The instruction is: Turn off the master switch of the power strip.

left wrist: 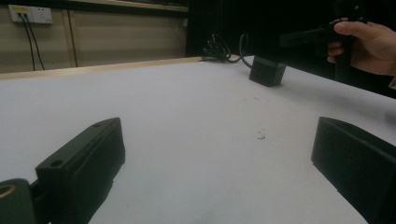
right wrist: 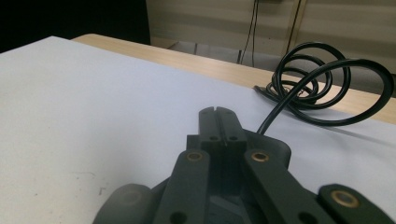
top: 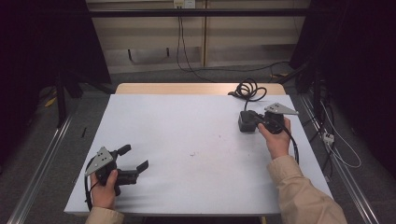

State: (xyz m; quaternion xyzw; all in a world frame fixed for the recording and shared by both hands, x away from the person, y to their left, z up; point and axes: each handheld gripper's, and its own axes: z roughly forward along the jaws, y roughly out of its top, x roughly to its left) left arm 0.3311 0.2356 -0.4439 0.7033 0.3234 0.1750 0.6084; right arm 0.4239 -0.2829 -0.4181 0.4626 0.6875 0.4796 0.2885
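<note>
White worktop (top: 187, 140): black adapter (top: 246, 122) with coiled cable (top: 247, 88) near far right corner, my right fingers (top: 254, 117) pressed together over it (empty); my left fingers (top: 134, 157) wide, near left corner.

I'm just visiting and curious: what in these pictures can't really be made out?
- Black box, high view: the right hand-held gripper covers its near side, so contact cannot be told.
- Same box, right gripper view: the closed jaws hide it.
- Coiled cable, right gripper view: where it joins is behind the jaws.
- Small marks on the table, left gripper view: too small to identify.
- Left hand-held gripper: jaws cut off by the bottom edge.
</note>
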